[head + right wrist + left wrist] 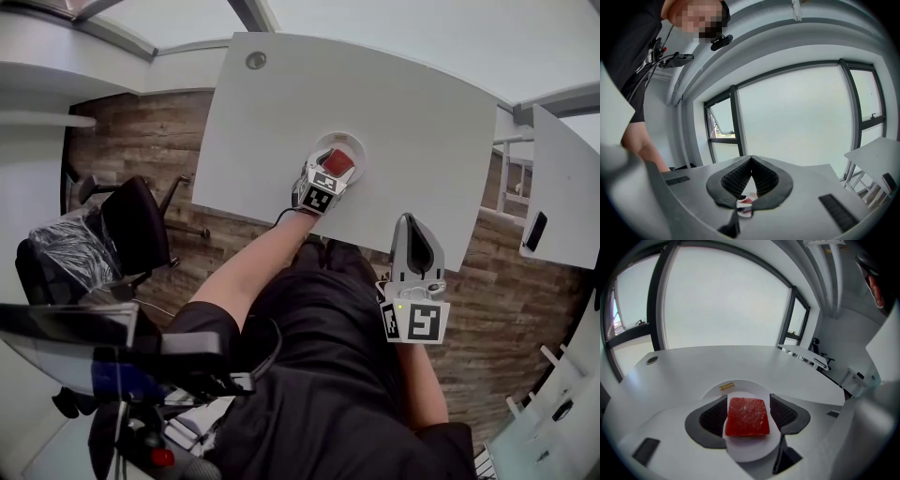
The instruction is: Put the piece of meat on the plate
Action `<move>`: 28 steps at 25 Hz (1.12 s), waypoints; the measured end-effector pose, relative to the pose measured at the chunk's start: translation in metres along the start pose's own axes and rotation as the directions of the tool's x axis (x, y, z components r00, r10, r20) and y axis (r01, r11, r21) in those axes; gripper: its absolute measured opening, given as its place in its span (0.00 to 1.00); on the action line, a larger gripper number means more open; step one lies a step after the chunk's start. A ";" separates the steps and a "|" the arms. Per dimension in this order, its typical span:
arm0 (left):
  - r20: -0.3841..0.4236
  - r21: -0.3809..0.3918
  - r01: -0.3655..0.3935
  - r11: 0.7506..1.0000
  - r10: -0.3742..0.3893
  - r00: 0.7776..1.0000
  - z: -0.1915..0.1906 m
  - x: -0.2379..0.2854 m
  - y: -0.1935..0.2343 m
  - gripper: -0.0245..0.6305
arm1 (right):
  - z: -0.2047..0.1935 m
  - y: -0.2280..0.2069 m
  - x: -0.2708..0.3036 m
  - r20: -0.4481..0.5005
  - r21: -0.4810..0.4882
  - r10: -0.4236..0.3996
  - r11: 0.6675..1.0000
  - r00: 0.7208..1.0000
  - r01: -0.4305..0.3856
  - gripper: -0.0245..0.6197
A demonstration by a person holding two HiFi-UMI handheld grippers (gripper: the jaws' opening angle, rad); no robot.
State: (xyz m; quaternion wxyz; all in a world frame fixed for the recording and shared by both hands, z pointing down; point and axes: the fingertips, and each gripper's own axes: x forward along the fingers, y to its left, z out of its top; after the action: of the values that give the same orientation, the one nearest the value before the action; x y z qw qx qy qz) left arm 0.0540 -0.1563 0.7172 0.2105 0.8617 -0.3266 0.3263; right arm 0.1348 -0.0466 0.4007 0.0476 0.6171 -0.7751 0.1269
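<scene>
The piece of meat (338,162), a red square slab, lies flat on the small white round plate (350,142) near the front edge of the white table (281,103). In the left gripper view the meat (748,416) sits in the middle of the plate (751,450), which carries a yellow sticker on its far rim. My left gripper (333,172) reaches over the plate, and its jaws stand on either side of the meat (748,401) with thin gaps beside the pads, so it is open. My right gripper (410,219) hovers at the table's front edge, shut and empty (751,159).
A round cable grommet (256,60) sits at the table's far left. A black office chair (131,225) stands on the wood floor to the left. A second desk (567,178) with a dark phone (534,231) stands to the right.
</scene>
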 end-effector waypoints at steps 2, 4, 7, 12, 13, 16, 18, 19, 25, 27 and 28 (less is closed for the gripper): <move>0.011 -0.007 0.000 1.000 0.001 1.000 0.001 -0.002 0.000 0.44 | -0.001 -0.001 0.002 0.001 0.000 0.001 1.000 1.000 -0.001 0.05; 0.019 -0.008 0.001 1.000 -0.001 1.000 0.004 -0.008 0.000 0.44 | 0.000 0.001 0.002 0.005 0.001 0.003 1.000 1.000 -0.003 0.05; 0.049 -0.005 0.023 1.000 -0.023 0.999 0.004 -0.021 -0.001 0.44 | 0.006 0.013 -0.001 0.014 0.005 0.010 1.000 1.000 -0.010 0.05; 0.100 -0.029 -0.004 1.000 0.007 0.995 0.013 -0.038 0.009 0.44 | 0.010 0.025 0.004 0.024 -0.007 0.030 1.000 0.999 -0.029 0.05; 0.109 -0.031 -0.014 0.999 0.017 0.994 0.015 -0.043 0.010 0.44 | 0.010 0.026 0.004 0.025 -0.009 0.032 0.999 0.999 -0.032 0.05; 0.150 -0.021 -0.028 0.999 0.031 0.988 0.019 -0.063 0.007 0.44 | 0.016 0.035 -0.002 0.028 -0.011 0.035 0.999 0.999 -0.035 0.05; 0.159 -0.028 -0.043 0.999 0.047 0.986 0.017 -0.074 0.005 0.44 | 0.018 0.039 -0.005 0.033 -0.011 0.038 0.999 0.999 -0.037 0.05; 0.168 -0.037 -0.047 0.998 0.052 0.984 0.016 -0.077 0.005 0.44 | 0.019 0.039 -0.006 0.034 -0.013 0.039 0.999 0.999 -0.038 0.05; 0.225 -0.060 -0.043 0.997 0.056 0.973 0.027 -0.100 -0.003 0.44 | 0.021 0.038 -0.002 0.049 -0.021 0.041 0.999 0.998 -0.040 0.05; 0.248 -0.068 -0.042 0.997 0.058 0.967 0.032 -0.111 -0.008 0.41 | 0.022 0.037 -0.001 0.057 -0.021 0.041 0.999 0.998 -0.040 0.05; 0.256 -0.074 -0.040 0.996 0.057 0.965 0.033 -0.116 -0.010 0.40 | 0.024 0.036 0.000 0.061 -0.022 0.041 0.999 0.997 -0.040 0.05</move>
State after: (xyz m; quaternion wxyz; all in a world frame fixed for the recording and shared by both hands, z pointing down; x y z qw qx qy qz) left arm 0.0090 -0.1194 0.6114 0.1874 0.8809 -0.3832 0.2051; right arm 0.1016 -0.0451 0.3730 0.0275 0.6045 -0.7897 0.1009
